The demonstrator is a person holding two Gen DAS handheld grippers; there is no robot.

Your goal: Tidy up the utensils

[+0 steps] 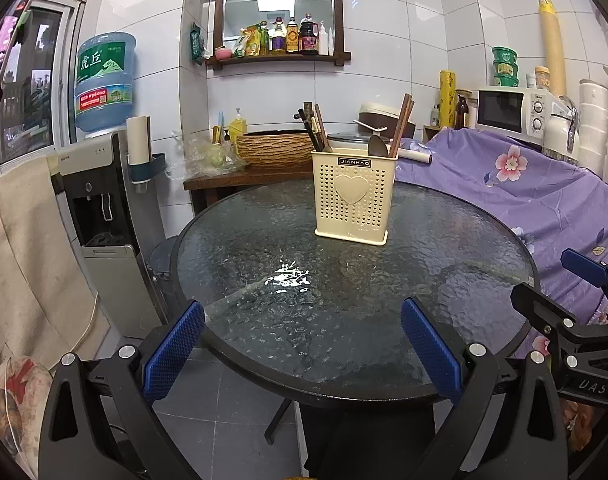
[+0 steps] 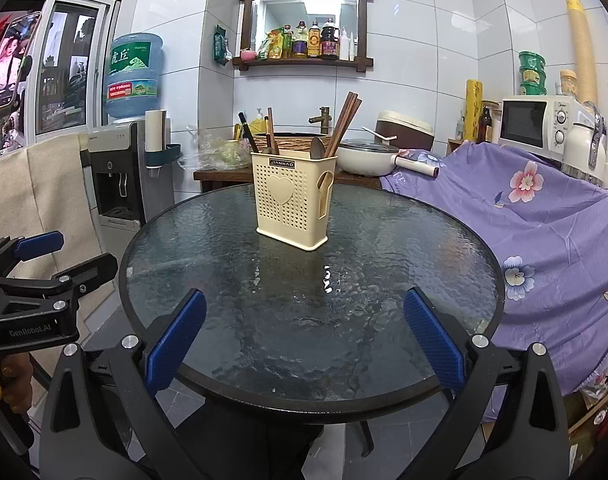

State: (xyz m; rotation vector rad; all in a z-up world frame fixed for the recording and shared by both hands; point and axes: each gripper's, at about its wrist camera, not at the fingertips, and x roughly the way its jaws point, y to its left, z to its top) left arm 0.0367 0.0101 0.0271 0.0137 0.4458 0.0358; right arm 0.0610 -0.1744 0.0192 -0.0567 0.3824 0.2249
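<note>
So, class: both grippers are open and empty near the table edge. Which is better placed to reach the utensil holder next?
Probably the right gripper: the holder sits nearly straight ahead of it, but off to the right of the left gripper.

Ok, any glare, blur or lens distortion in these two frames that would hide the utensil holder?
Left wrist view: a bright glare patch on the glass table, well short of the utensil holder, which is sharp. Right wrist view: a smaller glint on the table; the holder is crisp. Both views: fisheye bending of wall tiles, dark corners, no motion blur.
</note>
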